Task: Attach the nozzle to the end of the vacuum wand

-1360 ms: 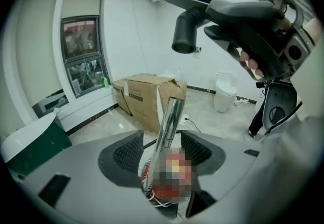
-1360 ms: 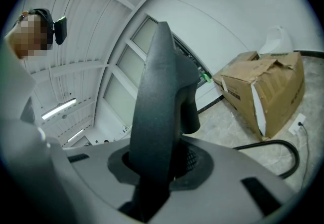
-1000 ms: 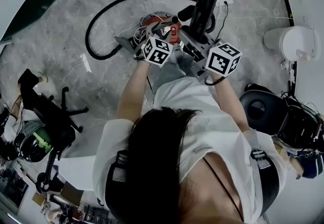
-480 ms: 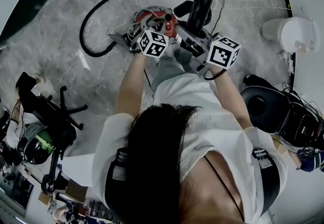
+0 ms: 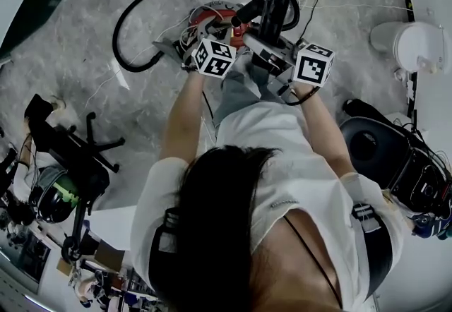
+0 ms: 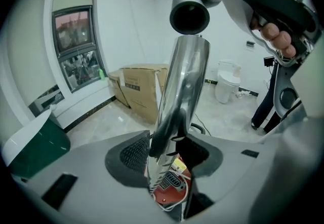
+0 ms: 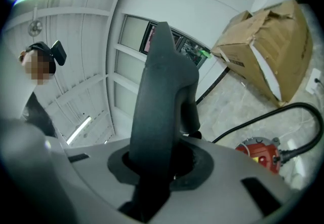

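The joint is not yet made. The right claw (image 7: pixel 161 164) is clamped on the dark nozzle (image 7: pixel 159 96), whose open socket hangs just above the tip of the chrome wand (image 6: pixel 183 76) (a gap shows between them). The left claw (image 6: pixel 164 154), its jaws having just been closing, grips that wand between its pads. What looks left to do is lining the two up and pushing the nozzle home.

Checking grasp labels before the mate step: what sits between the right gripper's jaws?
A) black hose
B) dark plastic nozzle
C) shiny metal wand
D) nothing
B: in the right gripper view, the right gripper has its jaws closed on the dark nozzle, which stands up from between them.
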`<action>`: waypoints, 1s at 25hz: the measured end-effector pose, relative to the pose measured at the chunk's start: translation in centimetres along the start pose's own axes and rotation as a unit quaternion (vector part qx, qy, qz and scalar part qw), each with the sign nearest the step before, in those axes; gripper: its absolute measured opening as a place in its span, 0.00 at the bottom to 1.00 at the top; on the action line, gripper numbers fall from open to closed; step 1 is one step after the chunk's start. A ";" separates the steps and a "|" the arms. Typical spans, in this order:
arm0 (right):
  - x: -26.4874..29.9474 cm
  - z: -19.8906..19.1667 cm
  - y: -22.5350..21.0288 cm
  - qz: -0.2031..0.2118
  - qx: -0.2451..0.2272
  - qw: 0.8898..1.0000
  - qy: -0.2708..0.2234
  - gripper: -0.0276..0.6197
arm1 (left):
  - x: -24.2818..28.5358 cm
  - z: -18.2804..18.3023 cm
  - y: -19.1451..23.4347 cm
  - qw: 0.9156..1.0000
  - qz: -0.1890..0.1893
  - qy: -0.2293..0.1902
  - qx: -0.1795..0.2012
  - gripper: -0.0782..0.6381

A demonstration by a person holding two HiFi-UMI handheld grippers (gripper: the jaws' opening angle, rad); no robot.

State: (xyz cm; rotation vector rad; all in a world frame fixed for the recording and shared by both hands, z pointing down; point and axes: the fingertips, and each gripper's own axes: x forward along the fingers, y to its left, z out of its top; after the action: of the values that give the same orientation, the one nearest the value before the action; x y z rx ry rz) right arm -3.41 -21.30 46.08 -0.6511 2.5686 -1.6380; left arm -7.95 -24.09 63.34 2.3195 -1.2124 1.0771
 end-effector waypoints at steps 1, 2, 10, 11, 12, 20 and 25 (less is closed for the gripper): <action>0.0 -0.2 -0.2 0.005 0.007 1.000 0.003 0.19 | 0.0 0.0 0.0 1.000 -0.001 -0.002 -0.003 0.35; -0.1 -0.3 -0.5 0.007 0.014 1.000 0.004 0.19 | 0.1 -0.1 0.0 1.000 -0.002 -0.005 -0.005 0.35; 0.6 0.0 -1.4 0.044 0.042 0.998 0.015 0.19 | 0.4 0.1 0.3 1.000 -0.008 -0.014 -0.008 0.35; 0.8 -0.1 -1.4 0.050 0.043 0.998 0.017 0.19 | 0.4 0.0 0.4 1.000 -0.007 -0.015 -0.009 0.35; 0.9 -0.2 -1.4 0.053 0.046 0.997 0.021 0.19 | 0.4 -0.1 0.4 1.000 -0.006 -0.016 -0.010 0.35; 0.8 -1.5 -2.5 0.059 0.069 0.995 0.052 0.19 | 0.4 -0.3 0.1 1.000 -0.012 -0.021 -0.020 0.35; 1.1 -2.0 -2.5 0.065 0.054 0.993 0.082 0.19 | 0.5 -0.2 -0.1 0.999 -0.024 -0.022 -0.019 0.35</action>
State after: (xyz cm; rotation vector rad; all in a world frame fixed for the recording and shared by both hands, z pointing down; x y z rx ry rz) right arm -4.07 -20.90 49.33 -0.3492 2.5436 -1.8424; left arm -7.82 -24.15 63.85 2.3426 -1.1775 0.9822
